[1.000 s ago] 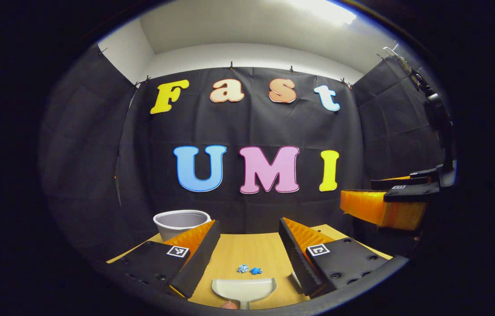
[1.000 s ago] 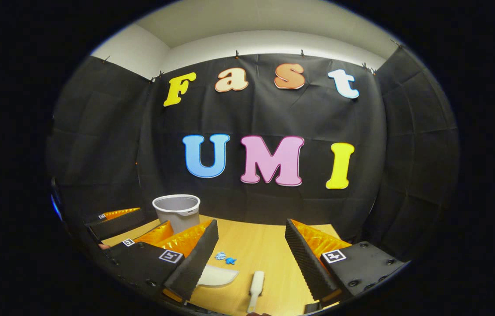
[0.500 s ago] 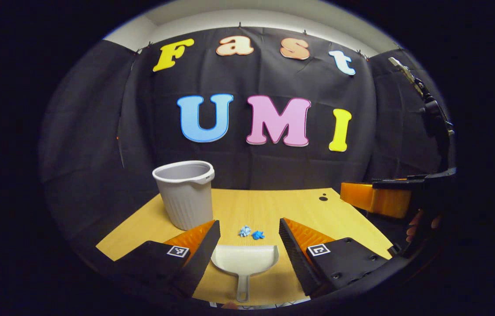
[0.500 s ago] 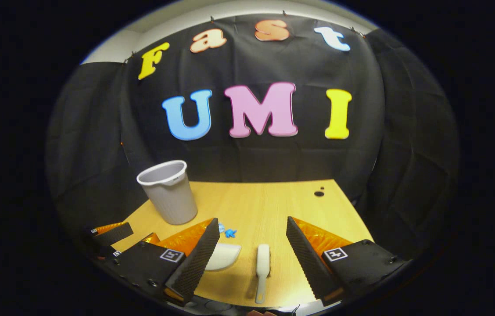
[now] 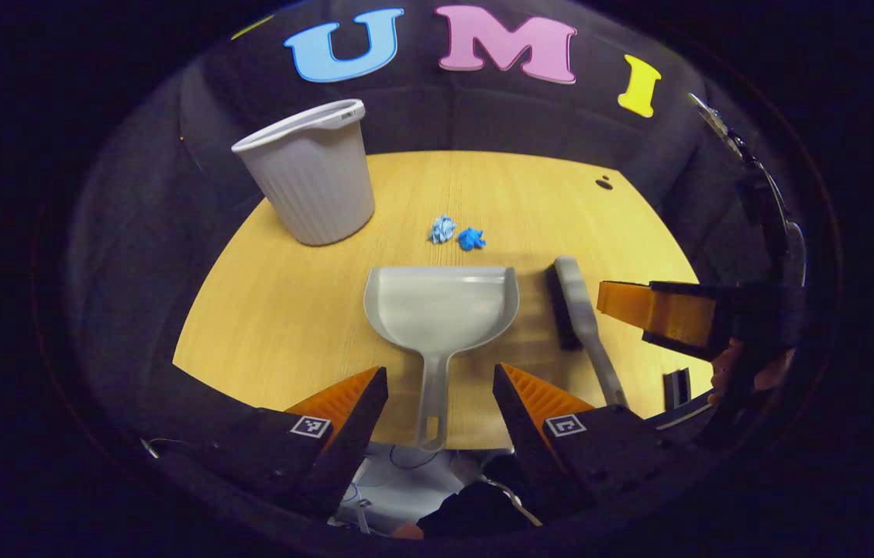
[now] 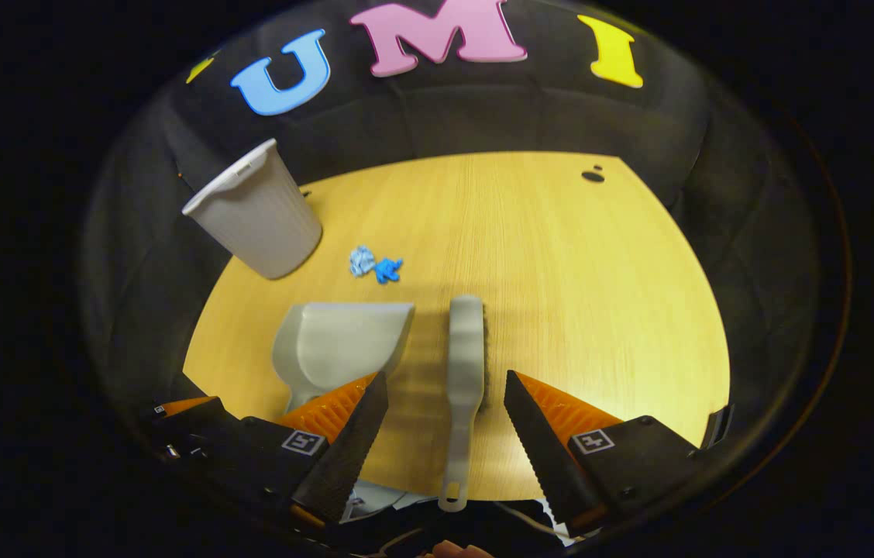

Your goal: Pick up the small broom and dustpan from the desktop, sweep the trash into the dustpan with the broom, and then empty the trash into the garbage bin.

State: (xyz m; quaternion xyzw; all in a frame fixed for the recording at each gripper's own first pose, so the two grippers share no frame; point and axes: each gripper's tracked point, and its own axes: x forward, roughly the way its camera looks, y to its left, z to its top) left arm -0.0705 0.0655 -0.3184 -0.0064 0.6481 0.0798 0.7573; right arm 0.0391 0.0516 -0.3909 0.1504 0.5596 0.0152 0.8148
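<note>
1. In the left gripper view, the left gripper is hovering above the near edge of the desktop with its jaws standing wide apart and gripping nothing; the handle of the dustpan is lying between its two fingers, touching neither as far as the view shows.
2. In the right gripper view, the right gripper is likewise hanging wide open and holding nothing, with the handle of the broom running down between its fingers and clear of both.
3. The dustpan is lying flat on the desktop, handle pointing toward the near edge and open mouth facing away.
4. The broom is lying just beside the dustpan on its right, roughly parallel to it, bristles turned to one side.
5. In the left gripper view, the right gripper is showing at the right, beside the broom, with a hand gripping it from below.
6. Just beyond the dustpan's mouth, two small crumpled blue scraps of trash are sitting close together on the wood; in the right gripper view the trash is lying between the dustpan and the bin.
7. Farther back on the left, the garbage bin is standing upright, pale and ribbed, apart from the scraps; it is standing near the table's far left edge.
8. At the far right corner, a small dark hole is showing in the desktop.
</note>
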